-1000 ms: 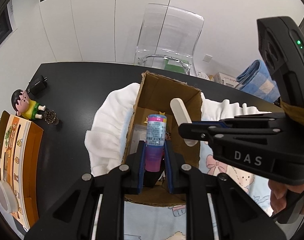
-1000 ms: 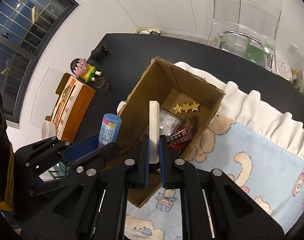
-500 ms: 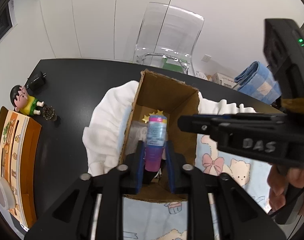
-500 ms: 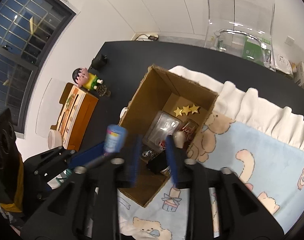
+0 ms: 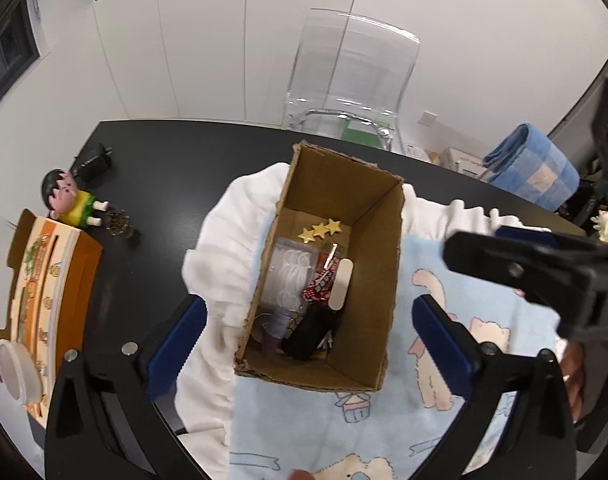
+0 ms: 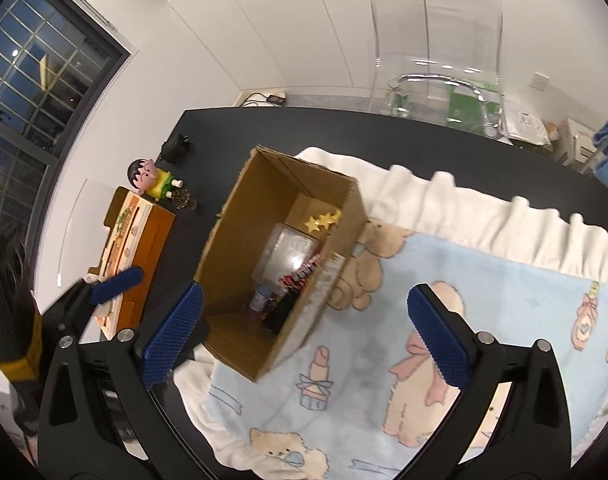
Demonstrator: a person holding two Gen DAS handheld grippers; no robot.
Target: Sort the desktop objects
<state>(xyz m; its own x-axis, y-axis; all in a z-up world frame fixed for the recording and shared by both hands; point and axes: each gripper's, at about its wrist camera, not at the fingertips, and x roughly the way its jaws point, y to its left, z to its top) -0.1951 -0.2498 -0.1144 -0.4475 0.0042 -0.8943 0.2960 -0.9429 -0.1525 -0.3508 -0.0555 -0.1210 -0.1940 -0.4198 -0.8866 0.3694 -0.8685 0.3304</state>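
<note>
Now both grippers have let go. At the far left edge an orange printed box (image 5: pixel 44 288) with a white tape roll (image 5: pixel 14 370) sits on the black table (image 5: pixel 172 152), and beside it lie a cartoon figurine (image 5: pixel 70 200) and a black charger (image 5: pixel 94 164), all still outside. The left gripper (image 5: pixel 309 334) hangs with its blue pads spread wide and empty; the tube (image 5: pixel 278 326) it clamped a second ago now lies at the near end of the cardboard box (image 5: pixel 377 280), label partly hidden. Right of it inside the box rests the pale stick (image 5: pixel 339 286) the right gripper (image 6: pixel 305 334) had pinched; that gripper too is spread apart, holding nothing, off to the right over the cartoon blanket (image 6: pixel 483 292). Gold stars (image 5: pixel 319 230), a clear packet (image 5: pixel 290 276) and a red wrapper (image 5: pixel 319 282) share the box floor. Two more items seem sorted, so the table's left-side things are likely next.
</note>
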